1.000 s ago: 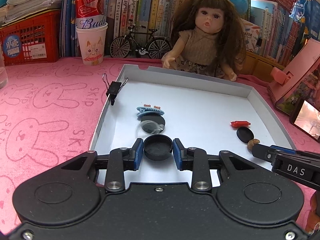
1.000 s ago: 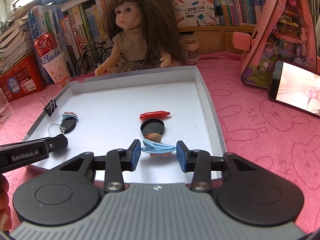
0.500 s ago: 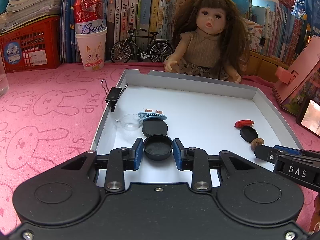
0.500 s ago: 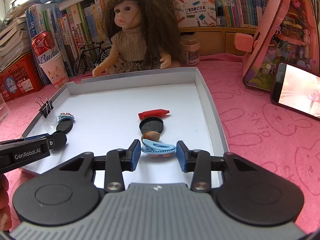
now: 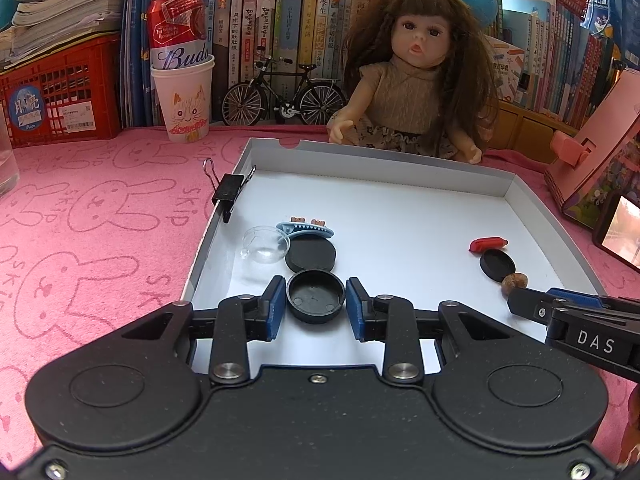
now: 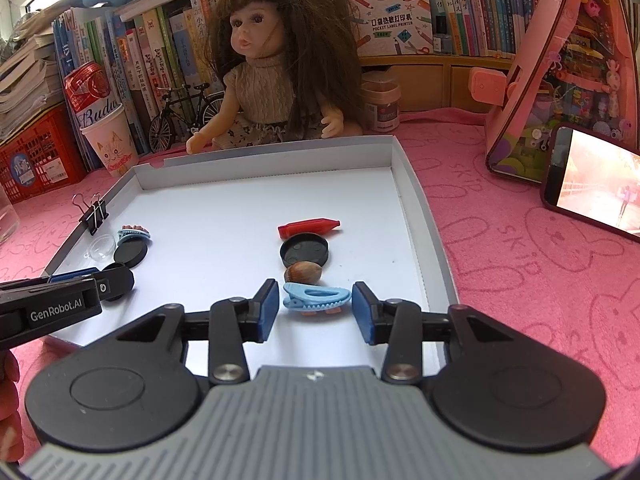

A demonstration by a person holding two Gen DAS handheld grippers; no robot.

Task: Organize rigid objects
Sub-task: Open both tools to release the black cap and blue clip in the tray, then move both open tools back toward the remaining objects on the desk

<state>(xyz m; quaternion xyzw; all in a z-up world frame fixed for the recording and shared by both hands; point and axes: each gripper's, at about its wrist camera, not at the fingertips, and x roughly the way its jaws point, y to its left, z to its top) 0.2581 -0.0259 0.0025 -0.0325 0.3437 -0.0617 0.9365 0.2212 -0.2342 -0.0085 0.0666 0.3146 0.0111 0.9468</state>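
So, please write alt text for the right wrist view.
The right claw stands open around a blue hair clip lying in a white tray, its jaws having just opened. Beyond lie a nut, black cap and red crayon.

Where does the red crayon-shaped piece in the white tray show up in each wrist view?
Left wrist: red piece at right of the tray, just beyond a black cap.
Right wrist: red piece at centre, behind the same black cap.
Shared landmark: the doll behind the tray's far wall.
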